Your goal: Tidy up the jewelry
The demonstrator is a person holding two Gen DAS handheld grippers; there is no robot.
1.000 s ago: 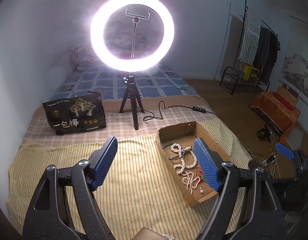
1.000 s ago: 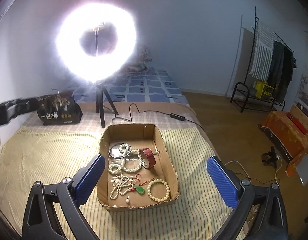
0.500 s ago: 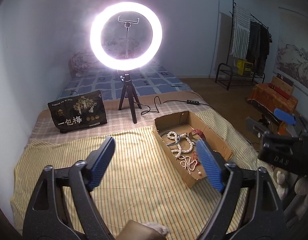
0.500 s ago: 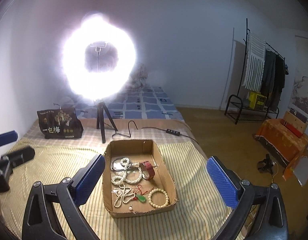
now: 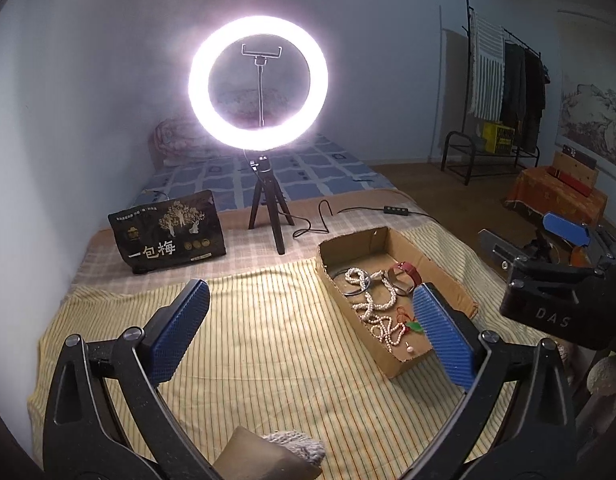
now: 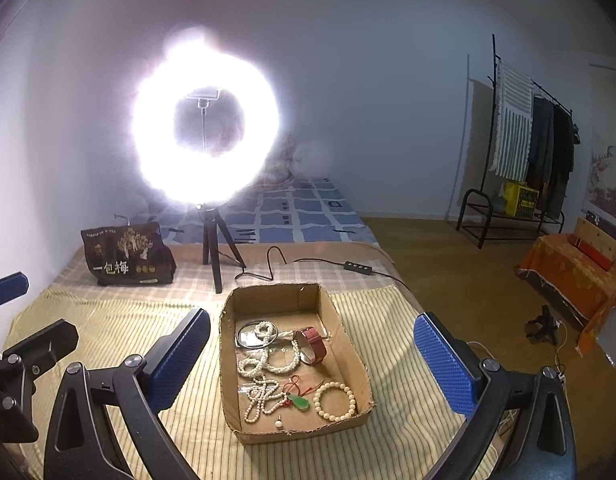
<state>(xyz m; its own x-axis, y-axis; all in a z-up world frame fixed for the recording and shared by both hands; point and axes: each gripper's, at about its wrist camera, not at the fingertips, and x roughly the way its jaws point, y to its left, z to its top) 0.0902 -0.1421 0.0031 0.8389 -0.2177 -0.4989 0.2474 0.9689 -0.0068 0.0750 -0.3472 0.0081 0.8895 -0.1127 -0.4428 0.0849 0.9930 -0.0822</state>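
Holding both tools above the striped yellow cloth [image 6: 108,320], you have nothing in either one. Your left gripper [image 5: 312,328] is spread wide, its blue pads [image 5: 180,332] far apart and off the fabric, with the cardboard box [image 5: 444,276] lying ahead and to its right; the right-hand pad hides part of the box's near corner in that view. Your right gripper [image 6: 312,364] is just as wide, and from its camera the cardboard box [image 6: 276,300] sits directly between the two pads, below them on the cloth.

All the jewelry lies loose inside that box. A long pearl necklace [image 6: 268,360] winds through the middle, crossing a metal bangle [image 6: 244,338] at the far left. The red-strapped watch [image 6: 314,346] stands on its edge near the right wall. Nearer to you lie a green jade pendant [image 6: 300,402] on a red cord, a cream bead bracelet [image 6: 335,400] beside it, and a single small pearl piece [image 6: 279,423] by the near wall.

Beyond the box, a lit ring light [image 5: 258,82] stands on its tripod, with a black printed bag [image 5: 168,236] to its left.
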